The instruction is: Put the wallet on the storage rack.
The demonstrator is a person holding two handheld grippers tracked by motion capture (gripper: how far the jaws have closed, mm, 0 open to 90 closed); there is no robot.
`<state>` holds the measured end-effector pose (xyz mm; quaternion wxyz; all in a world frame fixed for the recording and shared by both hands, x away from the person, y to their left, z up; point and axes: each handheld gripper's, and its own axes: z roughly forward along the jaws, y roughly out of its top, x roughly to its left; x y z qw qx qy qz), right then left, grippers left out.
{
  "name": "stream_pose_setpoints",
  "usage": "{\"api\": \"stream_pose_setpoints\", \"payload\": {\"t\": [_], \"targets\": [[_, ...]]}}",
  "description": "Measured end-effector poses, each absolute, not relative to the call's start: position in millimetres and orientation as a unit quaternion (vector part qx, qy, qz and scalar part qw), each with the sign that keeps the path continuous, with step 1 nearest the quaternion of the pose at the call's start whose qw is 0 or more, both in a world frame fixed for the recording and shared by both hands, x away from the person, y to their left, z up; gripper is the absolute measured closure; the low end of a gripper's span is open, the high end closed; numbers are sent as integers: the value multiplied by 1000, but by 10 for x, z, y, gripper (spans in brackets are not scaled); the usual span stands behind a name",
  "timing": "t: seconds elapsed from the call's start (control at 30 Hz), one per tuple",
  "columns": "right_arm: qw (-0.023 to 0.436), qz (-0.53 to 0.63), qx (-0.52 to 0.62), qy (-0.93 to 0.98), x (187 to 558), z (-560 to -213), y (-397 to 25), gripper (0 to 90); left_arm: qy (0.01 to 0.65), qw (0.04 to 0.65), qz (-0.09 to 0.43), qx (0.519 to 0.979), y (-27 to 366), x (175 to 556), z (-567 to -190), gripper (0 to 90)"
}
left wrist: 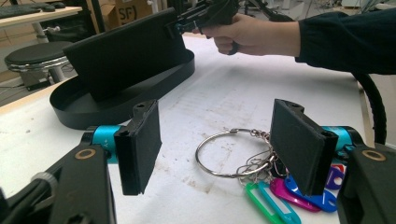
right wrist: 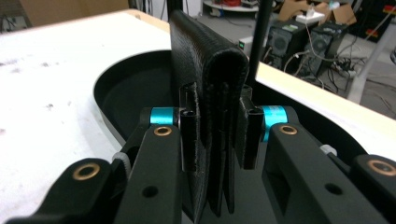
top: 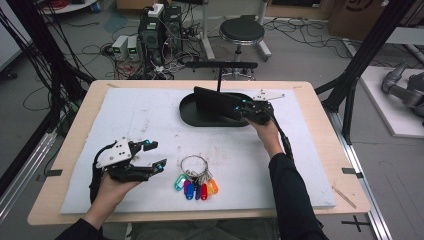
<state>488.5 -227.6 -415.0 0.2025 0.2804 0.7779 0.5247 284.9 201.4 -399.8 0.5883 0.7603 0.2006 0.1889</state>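
A black leather wallet (top: pixel 216 104) stands on edge in a black oval tray (top: pixel 192 112) at the back of the white mat. My right gripper (top: pixel 243 108) is shut on the wallet's (right wrist: pixel 210 70) near end, its pads (right wrist: pixel 189 135) pressing both sides. The wallet (left wrist: pixel 123 56) rises out of the tray (left wrist: pixel 135 95) in the left gripper view too. A steel key ring (top: pixel 194 165) with several coloured tags (top: pixel 196 188) lies at the mat's front middle. My left gripper (top: pixel 155 155) is open just left of the ring (left wrist: pixel 229 151), its pads (left wrist: pixel 142 144) wide apart.
The mat (top: pixel 150 115) covers a wooden table (top: pixel 75 130). A thin black post with a crossbar (top: pixel 220 67) rises behind the tray. A black stool (top: pixel 241 31), computer towers (top: pixel 160 30) and cables stand on the floor beyond the far edge.
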Motion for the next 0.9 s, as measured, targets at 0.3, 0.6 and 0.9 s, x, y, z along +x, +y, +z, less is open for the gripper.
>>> {"api": "stream_pose_setpoints", "payload": {"t": [0.3, 0.6, 0.9], "targets": [[197, 492, 301, 792, 4943, -4231, -2378, 734, 201, 588, 190, 760, 2016, 2846, -4004, 338], [214, 451, 301, 813, 4932, -4250, -2355, 640, 199, 585, 189, 764, 2008, 2850, -4012, 338], [255, 440, 328, 796, 4832, -4107, -2415, 380, 200, 583, 192, 764, 2022, 2855, -4011, 336]]}}
